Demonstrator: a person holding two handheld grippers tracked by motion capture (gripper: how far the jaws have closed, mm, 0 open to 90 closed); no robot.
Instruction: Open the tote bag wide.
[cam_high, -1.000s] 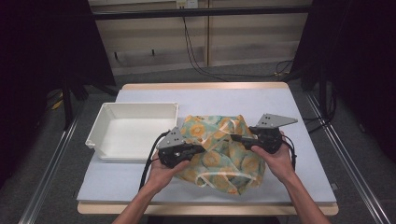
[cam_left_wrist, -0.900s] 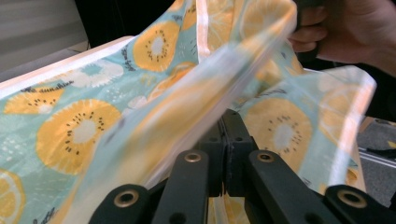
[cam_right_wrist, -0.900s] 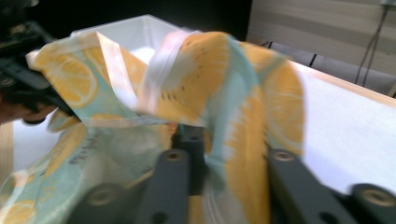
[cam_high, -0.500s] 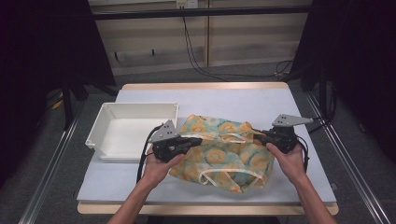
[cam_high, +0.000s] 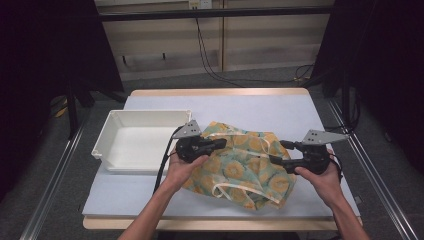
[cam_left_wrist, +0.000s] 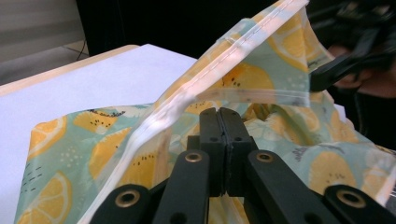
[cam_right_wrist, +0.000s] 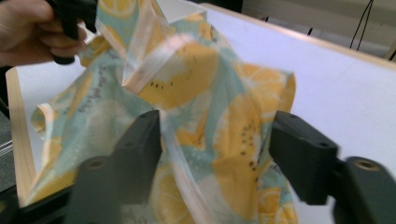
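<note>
Spreading the cloth (cam_high: 245, 162)

My left gripper (cam_left_wrist: 219, 122) pinches its hem; my right gripper (cam_right_wrist: 215, 154) has just opened, cloth loose between. It's limp and light: grip hems.

right gripper (cam_right_wrist: 215, 140) jaws just opened | lemon-print cloth (cam_right_wrist: 196, 93) between them | table (cam_right_wrist: 336, 79)

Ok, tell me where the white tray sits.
In the high view, the white tray sits at the table's left, beside the lemon-print cloth.
</note>
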